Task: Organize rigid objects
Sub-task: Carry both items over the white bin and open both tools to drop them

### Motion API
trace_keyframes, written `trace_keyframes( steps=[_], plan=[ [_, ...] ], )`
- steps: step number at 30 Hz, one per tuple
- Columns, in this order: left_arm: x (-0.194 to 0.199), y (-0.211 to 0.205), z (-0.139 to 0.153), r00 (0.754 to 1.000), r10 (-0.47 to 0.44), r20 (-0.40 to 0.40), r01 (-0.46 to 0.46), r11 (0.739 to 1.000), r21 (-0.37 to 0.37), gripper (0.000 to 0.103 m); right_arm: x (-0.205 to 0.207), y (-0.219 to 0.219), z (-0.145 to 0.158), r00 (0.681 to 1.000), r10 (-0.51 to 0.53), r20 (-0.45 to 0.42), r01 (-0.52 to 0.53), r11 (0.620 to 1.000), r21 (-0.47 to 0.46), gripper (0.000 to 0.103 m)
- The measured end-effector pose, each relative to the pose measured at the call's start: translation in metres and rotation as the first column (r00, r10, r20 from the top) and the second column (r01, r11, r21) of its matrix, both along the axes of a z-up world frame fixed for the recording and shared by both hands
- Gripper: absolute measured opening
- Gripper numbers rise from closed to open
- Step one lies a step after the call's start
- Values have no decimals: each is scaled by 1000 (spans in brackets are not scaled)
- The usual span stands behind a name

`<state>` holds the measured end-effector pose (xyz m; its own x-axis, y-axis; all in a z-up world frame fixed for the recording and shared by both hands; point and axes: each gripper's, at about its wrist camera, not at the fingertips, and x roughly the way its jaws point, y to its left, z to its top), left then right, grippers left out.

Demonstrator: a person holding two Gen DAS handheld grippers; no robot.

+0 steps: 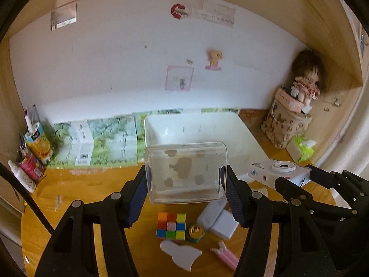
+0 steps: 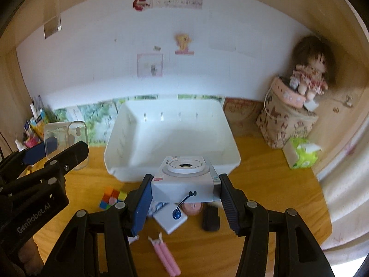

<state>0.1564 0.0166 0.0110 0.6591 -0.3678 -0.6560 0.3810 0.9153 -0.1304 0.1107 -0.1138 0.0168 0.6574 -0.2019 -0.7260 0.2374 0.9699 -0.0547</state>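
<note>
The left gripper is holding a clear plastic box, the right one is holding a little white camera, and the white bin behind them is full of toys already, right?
Not quite. The white bin looks empty; the right wrist view looks straight into it. The rest holds: the left gripper grips the clear plastic box, and the right gripper grips the white camera.

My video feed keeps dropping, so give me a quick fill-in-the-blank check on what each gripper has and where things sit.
1. The left gripper is shut on a clear plastic ____.
2. The right gripper is shut on a white toy ____.
3. The white bin behind both grippers looks ____ inside.
4. The puzzle cube rests on the wooden ____.

Missing words: box; camera; empty; table
</note>
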Motion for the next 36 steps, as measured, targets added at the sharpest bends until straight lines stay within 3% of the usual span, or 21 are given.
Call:
trace_keyframes(
  steps=[8,16,23,31,33,35,36],
  plan=[
    [34,-13,-5,999,49,17,-48,997,-60,66,33,-25,1,992,55,114,-54,998,-16,57],
    [72,-28,-21,993,111,26,-106,984,-146,66,71,-54,-23,979,132,155,-131,991,-12,57],
    [99,-45,-43,988,151,21,-147,981,-125,66,94,-71,-45,953,214,213,-213,977,-28,57],
    [112,-55,-61,985,173,-30,-175,980,-95,66,115,-87,-69,962,225,156,-233,972,35,57],
    [114,-56,-64,984,174,-40,-177,980,-87,70,118,-90,-73,965,218,146,-228,972,54,57],
    [115,-55,-64,983,180,-42,-183,979,-85,86,118,-92,-74,966,208,156,-221,973,66,59],
    [114,-54,-63,982,183,-37,-186,979,-88,86,116,-92,-72,964,204,169,-217,974,62,62]
  ],
)
